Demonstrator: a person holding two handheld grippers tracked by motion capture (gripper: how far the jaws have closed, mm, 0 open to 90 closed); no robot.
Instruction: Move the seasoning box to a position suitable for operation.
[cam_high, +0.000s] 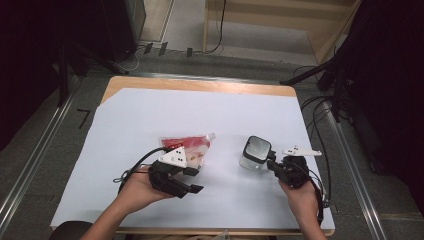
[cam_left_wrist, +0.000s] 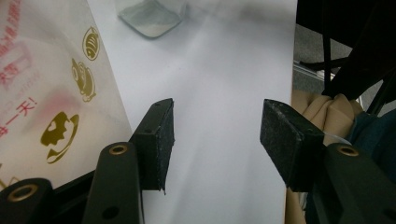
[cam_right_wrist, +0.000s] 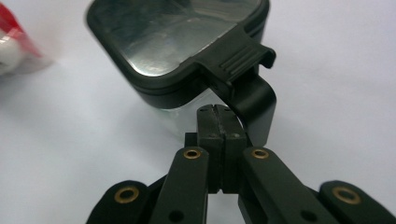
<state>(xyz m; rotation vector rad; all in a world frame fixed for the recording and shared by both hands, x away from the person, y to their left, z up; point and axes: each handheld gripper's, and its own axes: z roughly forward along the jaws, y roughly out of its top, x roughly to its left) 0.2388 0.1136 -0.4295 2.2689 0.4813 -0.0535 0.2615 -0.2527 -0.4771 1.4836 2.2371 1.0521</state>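
Left gripper (cam_high: 192, 180): near table edge, held in person's left hand (cam_high: 137, 192); jaws roughly half apart, nothing betw. pads (cam_left_wrist: 161, 140), bare white sheet seen in the gap.
Right gripper (cam_high: 272, 161): in person's right hand (cam_high: 302, 195), jaws fully together, pads pressed flat vs each other in right gripper view (cam_right_wrist: 218, 140); nothing clamped betw. them; tips sit just beside the jar's latch.
Latch (cam_right_wrist: 243, 63): black ribbed clip + curved arm hanging off lid edge, directly ahead of right jaw tips; touching or not, can't tell.
Jar (cam_high: 255, 153): clear glass body, square-ish w/ rounded corners, dark-framed lid (cam_right_wrist: 177, 32) on top; stands upright on sheet, right of centre.
Pouch (cam_high: 192, 147): red/white printed bag w/ gold teacup icons, lies flat just beyond left gripper, its edge beside the left jaw (cam_left_wrist: 60, 93); well apart from jar.
Sheet (cam_high: 150, 115): white cover over wooden table (cam_high: 200, 83).
Far side: grey floor, cables, timber frame.
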